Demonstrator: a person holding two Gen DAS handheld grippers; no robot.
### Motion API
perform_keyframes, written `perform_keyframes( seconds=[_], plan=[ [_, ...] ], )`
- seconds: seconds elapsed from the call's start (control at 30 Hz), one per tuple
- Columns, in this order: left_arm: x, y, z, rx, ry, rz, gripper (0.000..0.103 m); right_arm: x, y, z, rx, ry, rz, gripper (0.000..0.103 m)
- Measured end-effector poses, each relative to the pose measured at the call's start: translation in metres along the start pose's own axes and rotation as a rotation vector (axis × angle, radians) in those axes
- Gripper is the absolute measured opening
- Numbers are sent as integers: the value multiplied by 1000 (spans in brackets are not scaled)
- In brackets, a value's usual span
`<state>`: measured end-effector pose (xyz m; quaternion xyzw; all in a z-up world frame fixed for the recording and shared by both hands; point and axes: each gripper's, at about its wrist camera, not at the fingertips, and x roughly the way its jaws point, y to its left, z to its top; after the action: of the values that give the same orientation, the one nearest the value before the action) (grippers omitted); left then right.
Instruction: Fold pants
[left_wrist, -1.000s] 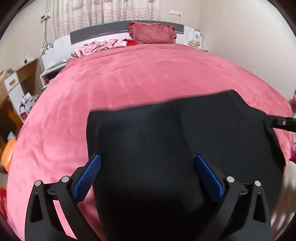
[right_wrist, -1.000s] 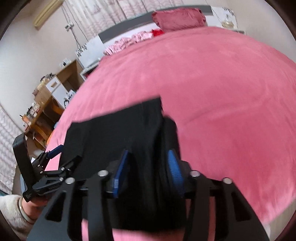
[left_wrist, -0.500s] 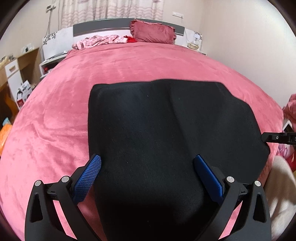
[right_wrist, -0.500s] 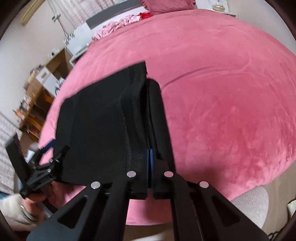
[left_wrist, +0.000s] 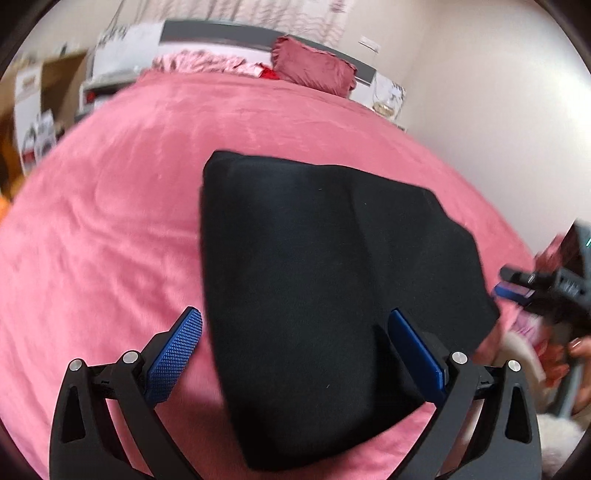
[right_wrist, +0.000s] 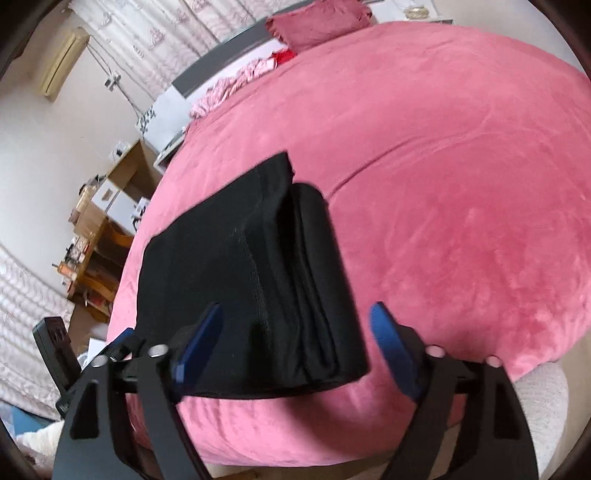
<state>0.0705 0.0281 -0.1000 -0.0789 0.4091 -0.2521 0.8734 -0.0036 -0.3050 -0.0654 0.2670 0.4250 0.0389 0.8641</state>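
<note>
The black pants (left_wrist: 332, 280) lie folded in a thick stack on the pink bed (left_wrist: 110, 229), near its front edge. In the right wrist view the pants (right_wrist: 251, 273) show stacked layers along their right side. My left gripper (left_wrist: 295, 332) is open, its blue pads on either side of the pants' near left end, holding nothing. My right gripper (right_wrist: 295, 328) is open around the near right end, holding nothing. It also shows at the right edge of the left wrist view (left_wrist: 532, 291).
A dark red pillow (left_wrist: 314, 70) and crumpled pink clothes (left_wrist: 207, 62) lie at the headboard. Wooden shelves with clutter (right_wrist: 96, 236) stand left of the bed. A white wall (left_wrist: 498, 92) is to the right.
My right gripper was shut on the pants' edge half a second ago and has opened and let go. The pants dropped flat onto the bed. The left gripper stayed open.
</note>
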Motion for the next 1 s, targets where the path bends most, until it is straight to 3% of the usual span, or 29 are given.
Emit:
perform_keyframes(
  seconds=[0.2,0.3,0.5,0.6,0.67,0.8,0.9,1.0],
  plan=[
    [10,36,-3,-265,96,-187,100,24,-5,3,40,84,39,89],
    [20,41,-8,-295,165,-275,100,32,-20,10,96,97,70,89],
    [27,20,-7,-158,192,-271,100,48,-35,16,137,103,143,87],
    [32,12,-8,-138,211,-245,100,53,-26,16,105,90,162,74],
    [33,3,-7,-97,211,-213,99,53,-23,13,79,73,142,71],
    [24,-3,-7,-47,167,-184,73,44,-21,9,61,49,156,56],
    [12,-4,-3,-15,133,-174,56,35,2,5,-51,18,95,49],
    [6,-11,1,32,115,-146,51,27,25,4,-153,-14,33,46]
  ],
)
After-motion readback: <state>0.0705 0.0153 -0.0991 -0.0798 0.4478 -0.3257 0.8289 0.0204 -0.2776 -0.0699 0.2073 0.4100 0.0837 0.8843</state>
